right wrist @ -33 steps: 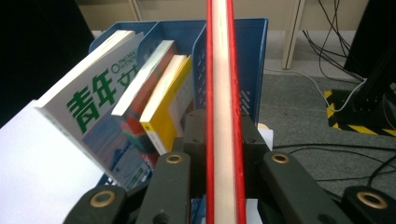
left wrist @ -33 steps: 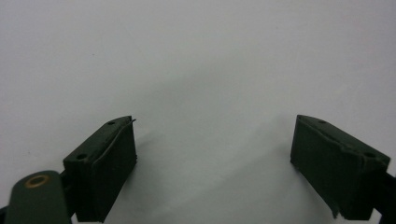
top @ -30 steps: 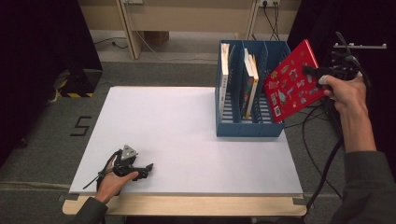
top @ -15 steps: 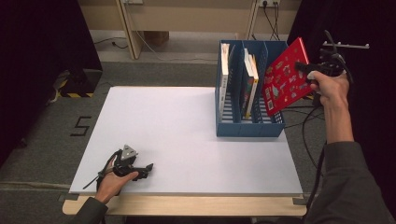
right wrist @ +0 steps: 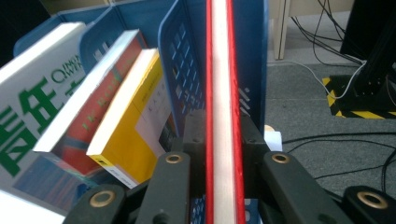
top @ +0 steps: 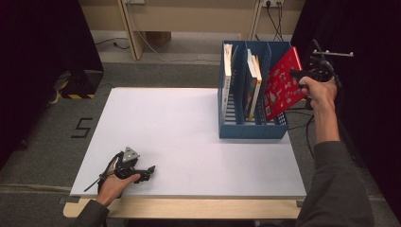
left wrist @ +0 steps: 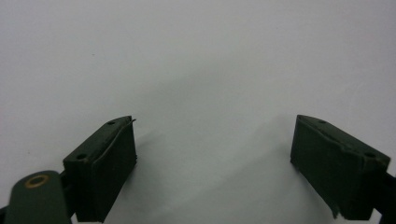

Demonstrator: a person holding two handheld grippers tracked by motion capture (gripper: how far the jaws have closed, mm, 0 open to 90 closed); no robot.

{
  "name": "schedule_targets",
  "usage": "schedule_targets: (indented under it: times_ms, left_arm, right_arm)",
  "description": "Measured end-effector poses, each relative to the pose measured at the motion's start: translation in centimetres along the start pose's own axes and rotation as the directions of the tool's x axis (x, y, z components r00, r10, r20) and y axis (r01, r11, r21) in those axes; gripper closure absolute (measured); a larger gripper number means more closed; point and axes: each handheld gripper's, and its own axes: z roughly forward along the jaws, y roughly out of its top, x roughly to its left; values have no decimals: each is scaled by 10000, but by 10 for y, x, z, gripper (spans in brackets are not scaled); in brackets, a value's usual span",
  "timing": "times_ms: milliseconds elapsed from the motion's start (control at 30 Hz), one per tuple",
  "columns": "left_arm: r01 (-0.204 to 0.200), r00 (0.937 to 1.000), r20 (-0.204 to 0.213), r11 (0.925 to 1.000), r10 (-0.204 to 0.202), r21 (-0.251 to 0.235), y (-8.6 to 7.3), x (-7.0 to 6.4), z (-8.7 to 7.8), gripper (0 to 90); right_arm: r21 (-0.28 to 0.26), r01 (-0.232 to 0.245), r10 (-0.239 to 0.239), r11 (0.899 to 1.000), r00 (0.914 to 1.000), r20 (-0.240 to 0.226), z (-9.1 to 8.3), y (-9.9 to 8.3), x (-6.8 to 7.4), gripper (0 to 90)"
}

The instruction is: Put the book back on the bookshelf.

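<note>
At the table's near edge the left gripper [top: 150,169] rests idle, jaws apart on the white table [top: 189,132]. Farther back, the right gripper [top: 297,75] clamps a red book [top: 280,85], tilted above the blue file rack [top: 250,127], apparently lining it up with the rightmost slot, beside books [top: 253,85] already shelved.

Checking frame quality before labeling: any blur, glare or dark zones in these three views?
High view: even light on the white table, both side edges nearly black, slightly soft. Left gripper view: the left gripper has its jaws apart and throws soft shadows on the table, no glare. Right gripper view: the right gripper and the red book it clamps look soft up close; blue file rack sharper.
</note>
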Motion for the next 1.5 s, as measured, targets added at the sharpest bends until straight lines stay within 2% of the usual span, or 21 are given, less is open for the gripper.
schedule_targets:
  times_ms: [67, 233, 433, 933, 1067, 1133, 1233, 1500]
  left_arm:
    - [3, 10000, -3, 10000, -3, -4, 0, 0, 0, 132]
    - [3, 10000, 0, 10000, -3, -6, 0, 0, 0, 132]
    - [2, 10000, -3, 10000, -2, -3, 0, 0, 0, 132]
    - [-9, 10000, -7, 10000, 9, 3, 0, 0, 0, 131]
    - [-4, 10000, -6, 10000, 4, -1, 0, 0, 0, 131]
    - [-2, 10000, -8, 10000, 2, -5, 0, 0, 0, 131]
    - [-17, 10000, -11, 10000, 17, 5, 0, 0, 0, 131]
    - [-24, 10000, -17, 10000, 24, 12, 0, 0, 0, 132]
  right_arm:
    - [52, 55, -56, 10000, 10000, 58, 5, -2, 1, 789]
    - [122, -218, 216, 9997, 9997, 109, 20, -8, 0, 788]
    - [228, -109, 105, 9997, 9998, 172, 32, -11, 0, 786]
    - [593, -125, 105, 9982, 9994, 342, 38, -4, 8, 778]
    - [708, 73, -105, 9975, 9989, 460, 43, 0, 15, 766]
    - [591, 5, -20, 9983, 9997, 261, 44, 2, 18, 749]
    - [607, 81, -102, 9981, 9994, 340, 41, 7, 20, 758]
    - [619, -49, 50, 9981, 10000, -16, 38, 8, 23, 729]
